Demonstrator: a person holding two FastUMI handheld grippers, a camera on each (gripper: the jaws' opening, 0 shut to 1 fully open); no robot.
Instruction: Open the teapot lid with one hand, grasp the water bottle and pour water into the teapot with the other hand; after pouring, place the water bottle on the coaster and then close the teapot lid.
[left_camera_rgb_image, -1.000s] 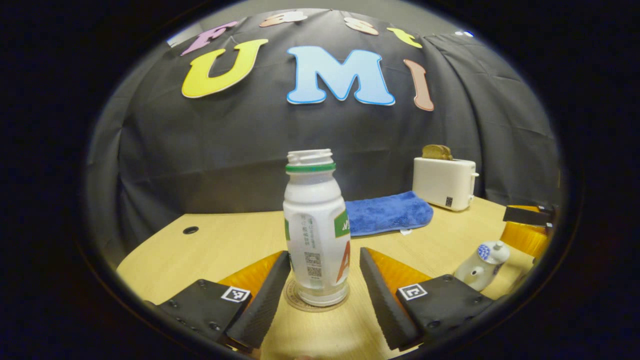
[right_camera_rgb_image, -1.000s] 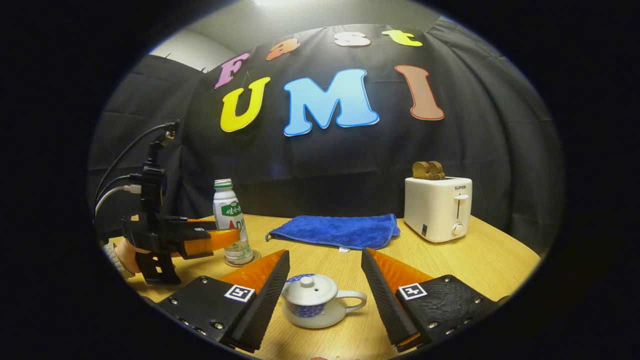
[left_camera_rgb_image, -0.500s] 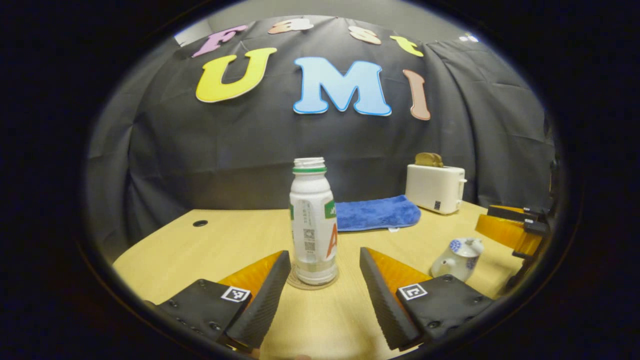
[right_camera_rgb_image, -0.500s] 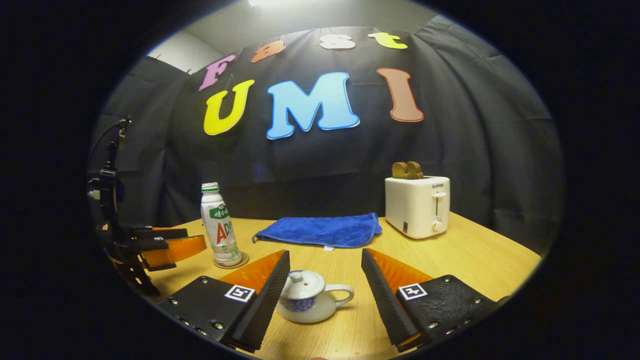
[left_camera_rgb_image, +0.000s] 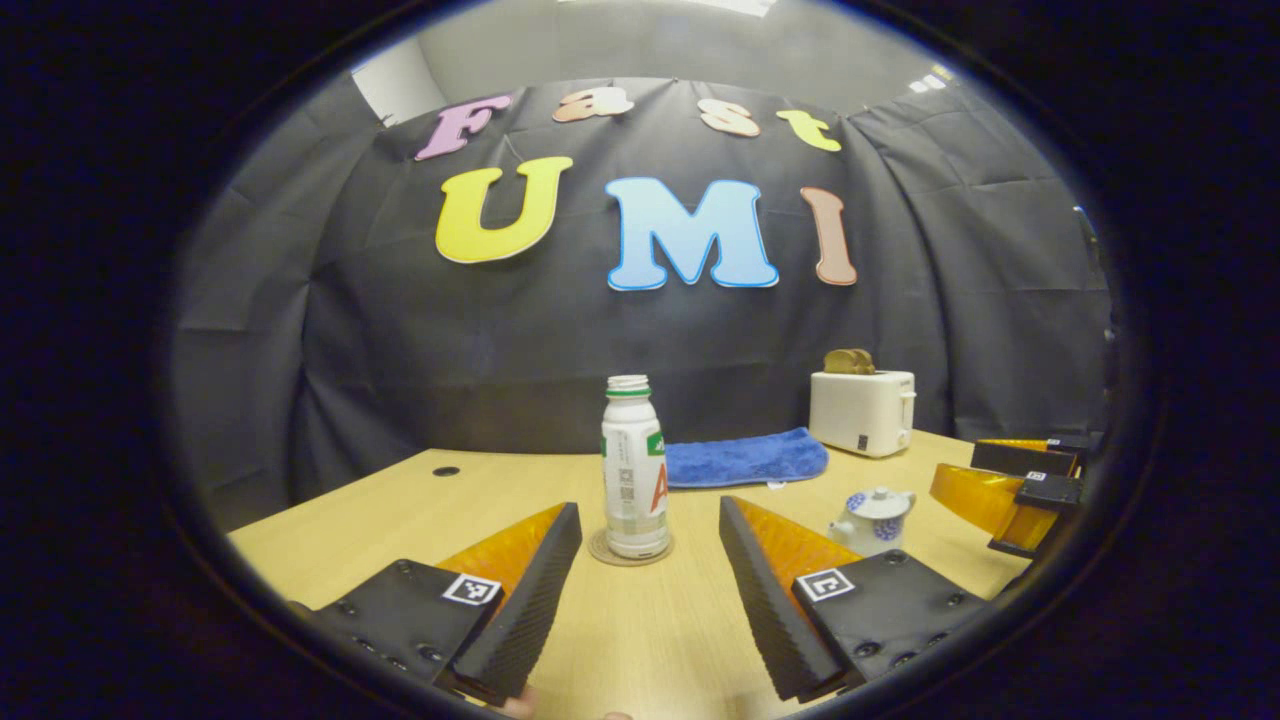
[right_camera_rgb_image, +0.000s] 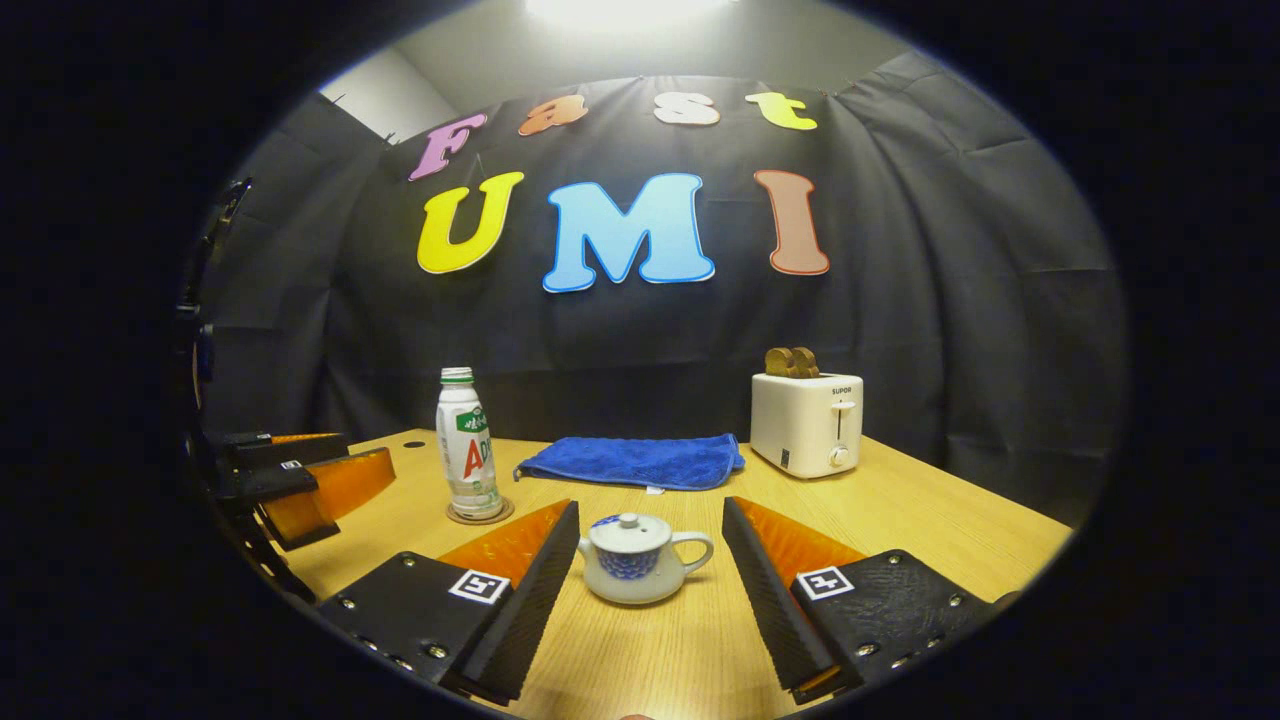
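Observation:
A white, uncapped water bottle (left_camera_rgb_image: 634, 470) with a green neck ring stands upright on a round coaster (left_camera_rgb_image: 629, 551). My left gripper (left_camera_rgb_image: 650, 515) is open and well short of it, nothing between its fingers. In the right gripper view the bottle (right_camera_rgb_image: 468, 448) and coaster (right_camera_rgb_image: 480, 514) stand to the left. The small white teapot (right_camera_rgb_image: 634, 558) with blue pattern sits on the table with its lid (right_camera_rgb_image: 627, 531) on, handle to the right. My right gripper (right_camera_rgb_image: 650, 515) is open and just short of the teapot. From the left gripper view the teapot (left_camera_rgb_image: 871, 516) is at right.
A white toaster (right_camera_rgb_image: 806, 423) with bread in its slots stands at the back right, a folded blue cloth (right_camera_rgb_image: 633, 461) beside it. The left gripper (right_camera_rgb_image: 300, 482) appears at the left edge of the right gripper view; the right gripper (left_camera_rgb_image: 1010, 482) at the right edge of the left gripper view.
Both grippers have drawn back from the table's objects: the bottle and the teapot look smaller and farther. The bottle stays on the coaster, the lid on the teapot. Both stay open.

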